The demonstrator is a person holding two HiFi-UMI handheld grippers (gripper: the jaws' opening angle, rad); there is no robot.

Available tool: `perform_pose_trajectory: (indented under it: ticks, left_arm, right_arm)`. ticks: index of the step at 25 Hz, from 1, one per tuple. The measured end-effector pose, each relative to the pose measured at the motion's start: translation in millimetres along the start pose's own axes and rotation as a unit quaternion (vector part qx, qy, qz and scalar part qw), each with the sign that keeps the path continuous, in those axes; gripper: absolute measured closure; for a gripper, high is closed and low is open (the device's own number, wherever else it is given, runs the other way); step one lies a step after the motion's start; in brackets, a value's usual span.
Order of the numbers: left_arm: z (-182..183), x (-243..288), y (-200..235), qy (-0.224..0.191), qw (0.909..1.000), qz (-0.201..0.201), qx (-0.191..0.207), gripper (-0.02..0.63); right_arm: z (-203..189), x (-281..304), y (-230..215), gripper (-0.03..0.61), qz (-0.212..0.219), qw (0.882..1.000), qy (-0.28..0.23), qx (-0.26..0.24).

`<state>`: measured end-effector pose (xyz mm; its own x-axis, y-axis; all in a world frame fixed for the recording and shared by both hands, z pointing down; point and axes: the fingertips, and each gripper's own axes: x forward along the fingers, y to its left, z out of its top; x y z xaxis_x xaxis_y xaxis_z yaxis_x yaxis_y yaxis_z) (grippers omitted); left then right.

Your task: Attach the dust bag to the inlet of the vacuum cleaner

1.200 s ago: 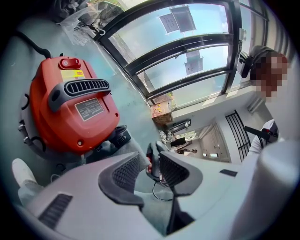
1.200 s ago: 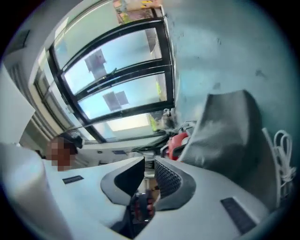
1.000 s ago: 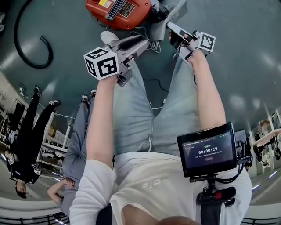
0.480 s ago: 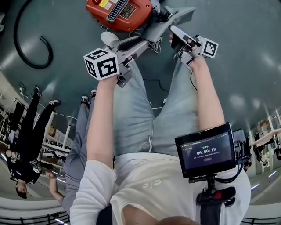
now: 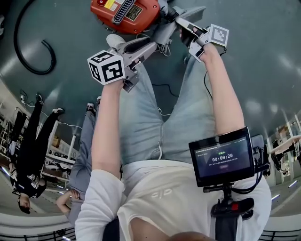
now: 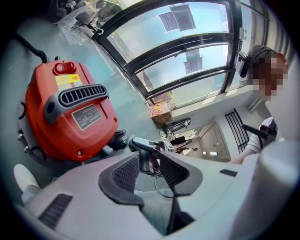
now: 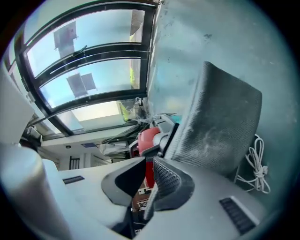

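My right claw (image 7: 149, 174), its jaws just closing, pinches the lower edge of the dust bag (image 7: 220, 122): grey, felty, flat, up against the red vacuum cleaner (image 6: 70, 117). My left claw (image 6: 149, 164) gapes, empty.

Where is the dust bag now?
Head view, top centre: dust bag between vacuum cleaner and right gripper, whose jaws have just been closing on it.
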<state>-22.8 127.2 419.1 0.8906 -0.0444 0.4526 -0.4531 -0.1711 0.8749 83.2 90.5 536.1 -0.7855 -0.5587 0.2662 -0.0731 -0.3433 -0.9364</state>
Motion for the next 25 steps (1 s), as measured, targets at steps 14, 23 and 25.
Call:
perform_pose_trajectory:
  ticks: [14,23,25]
  left_arm:
    - [82,-126,-234,-0.081,0.9784,-0.004,0.190,0.609]
    - [95,-232,-369,-0.046,0.9310,-0.137,0.335,0.607]
    - [88,-242,-395,-0.034,0.9114,-0.163,0.376,0.609]
  right_arm:
    - [-58,-71,358,0.525,0.143,0.953,-0.012,-0.267]
    - [-162,-149,571,0.528,0.187,0.856,-0.286,-0.388]
    - [-182,-168,591,0.528,0.193,0.839,-0.322,-0.394]
